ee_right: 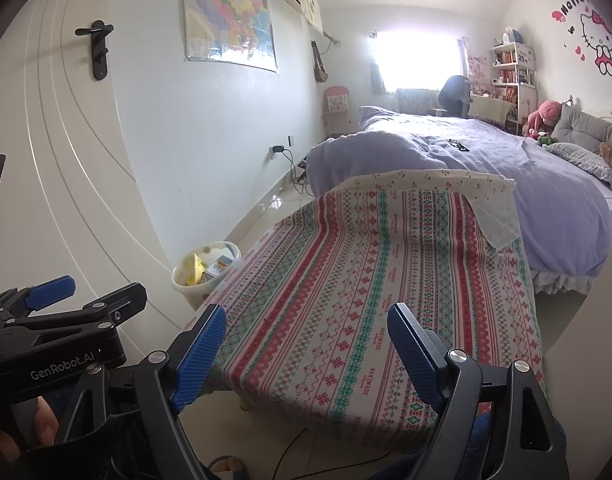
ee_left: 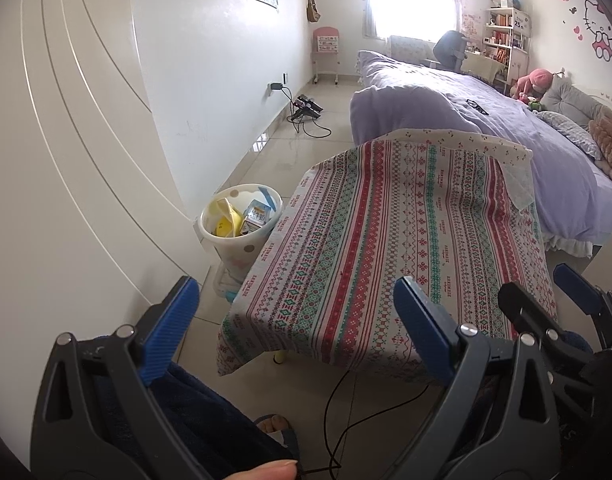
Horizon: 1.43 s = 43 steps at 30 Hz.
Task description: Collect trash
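Trash already sits in the bin (ee_left: 240,219) on the floor just left of the desk (ee_left: 385,248): yellow wrappers and a small carton. The desk's striped cloth shows nothing left to collect. Left gripper (ee_left: 296,334) and right gripper (ee_right: 306,354) hover with jaws spread, holding nothing. Collection looks finished.

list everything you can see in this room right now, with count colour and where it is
trash bin: 1, white with dots, floor left of table, holds yellow and blue packaging
table: 1, striped red-green cloth, centre
bed: 1, lilac cover, behind table
pink plush: 1, on bed by pillows
map: 1, multicoloured, left wall
door: 1, white, black handle, left
bookshelf: 1, white, far right corner
left gripper: 1, black with blue pads, open, empty
right gripper: 1, same, open, empty
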Available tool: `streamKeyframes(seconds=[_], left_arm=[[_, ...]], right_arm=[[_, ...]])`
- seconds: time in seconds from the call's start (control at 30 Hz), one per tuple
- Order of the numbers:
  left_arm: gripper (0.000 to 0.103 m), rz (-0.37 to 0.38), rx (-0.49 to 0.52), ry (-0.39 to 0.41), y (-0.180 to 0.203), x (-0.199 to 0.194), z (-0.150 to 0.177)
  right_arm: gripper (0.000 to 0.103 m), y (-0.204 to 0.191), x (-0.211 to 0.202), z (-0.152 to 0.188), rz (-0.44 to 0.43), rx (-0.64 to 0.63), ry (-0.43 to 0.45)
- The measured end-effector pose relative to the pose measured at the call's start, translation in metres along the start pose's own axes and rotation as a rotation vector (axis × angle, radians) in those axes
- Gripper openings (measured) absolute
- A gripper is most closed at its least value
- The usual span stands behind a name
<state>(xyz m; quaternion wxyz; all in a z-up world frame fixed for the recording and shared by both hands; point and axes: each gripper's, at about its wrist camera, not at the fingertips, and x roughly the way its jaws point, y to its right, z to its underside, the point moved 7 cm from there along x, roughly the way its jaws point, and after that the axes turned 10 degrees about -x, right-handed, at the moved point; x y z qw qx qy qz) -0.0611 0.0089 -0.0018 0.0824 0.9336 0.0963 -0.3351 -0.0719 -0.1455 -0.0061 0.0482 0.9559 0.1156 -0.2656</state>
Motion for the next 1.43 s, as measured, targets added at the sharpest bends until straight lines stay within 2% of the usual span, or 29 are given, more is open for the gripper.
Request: streamKeyframes(seconds=[0.63, 1.43], left_arm=[[0.098, 0.02, 0.003, -0.016, 0.0021, 0.0008, 0.0025], [0.098, 0.004, -0.003, -0.019, 0.0006, 0.0001, 0.0027]], right_arm=[[0.084, 0.0009, 0.0002, 0.0018, 0.0, 0.003, -0.005], [0.084, -0.0006, 0.0027, 0.0056, -0.006, 0.006, -0.012]])
